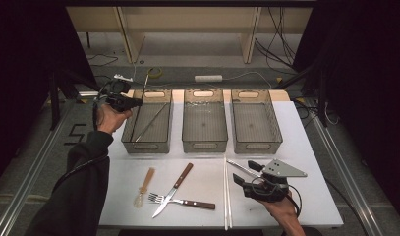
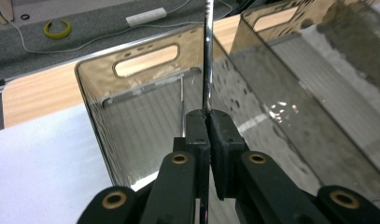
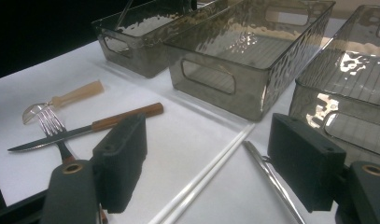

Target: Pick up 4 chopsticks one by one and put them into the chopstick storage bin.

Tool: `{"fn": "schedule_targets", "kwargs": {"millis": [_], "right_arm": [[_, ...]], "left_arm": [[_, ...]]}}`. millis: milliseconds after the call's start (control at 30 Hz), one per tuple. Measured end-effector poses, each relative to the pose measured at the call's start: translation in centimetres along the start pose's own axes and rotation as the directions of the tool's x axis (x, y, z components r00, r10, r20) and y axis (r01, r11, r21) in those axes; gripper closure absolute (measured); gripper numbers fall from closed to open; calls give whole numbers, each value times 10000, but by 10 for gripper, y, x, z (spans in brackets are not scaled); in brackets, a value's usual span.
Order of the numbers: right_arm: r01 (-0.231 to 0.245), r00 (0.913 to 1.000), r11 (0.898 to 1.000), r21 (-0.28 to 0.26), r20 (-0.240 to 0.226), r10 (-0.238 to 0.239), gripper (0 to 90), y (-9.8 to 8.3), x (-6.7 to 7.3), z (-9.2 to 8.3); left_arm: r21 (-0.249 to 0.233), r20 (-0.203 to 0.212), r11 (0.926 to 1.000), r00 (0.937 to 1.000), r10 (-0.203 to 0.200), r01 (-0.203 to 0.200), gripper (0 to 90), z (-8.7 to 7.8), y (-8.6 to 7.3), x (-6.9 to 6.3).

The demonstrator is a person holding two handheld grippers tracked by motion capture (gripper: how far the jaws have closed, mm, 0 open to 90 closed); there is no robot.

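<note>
My left claw (image 2: 207,122) pinches a metal chopstick (image 2: 207,56) upright over the left bin (image 1: 130,130), where its mate (image 1: 151,122) already lies; my right claw (image 3: 206,161) waits spread over the counter (image 1: 202,182). Release while it's this steep, and the stick could bounce out over the rim
</note>
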State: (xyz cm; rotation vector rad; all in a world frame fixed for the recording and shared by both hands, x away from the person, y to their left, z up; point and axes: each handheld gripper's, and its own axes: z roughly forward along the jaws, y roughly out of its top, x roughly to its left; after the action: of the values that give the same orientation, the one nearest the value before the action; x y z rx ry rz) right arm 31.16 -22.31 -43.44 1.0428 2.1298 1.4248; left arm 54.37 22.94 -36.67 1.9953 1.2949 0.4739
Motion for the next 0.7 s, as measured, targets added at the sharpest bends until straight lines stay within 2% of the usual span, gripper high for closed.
{"fn": "schedule_targets", "kwargs": {"millis": [300,467,567,700], "right_arm": [[-13,10000,10000,11,3,13,294,0,0,0],[0,10000,10000,10,1,0,294,0,0,0],[8,10000,10000,2,-1,-8,294,0,0,0],[6,10000,10000,-4,15,-6,294,0,0,0]], "left_arm": [[196,5,9994,9996,284,-284,862,12,-10,-4],[307,75,9990,9995,317,-319,862,18,-13,-7],[466,130,9977,9987,494,-500,861,22,-16,-8],[636,173,9969,9988,461,-472,858,27,-19,-8]]}}
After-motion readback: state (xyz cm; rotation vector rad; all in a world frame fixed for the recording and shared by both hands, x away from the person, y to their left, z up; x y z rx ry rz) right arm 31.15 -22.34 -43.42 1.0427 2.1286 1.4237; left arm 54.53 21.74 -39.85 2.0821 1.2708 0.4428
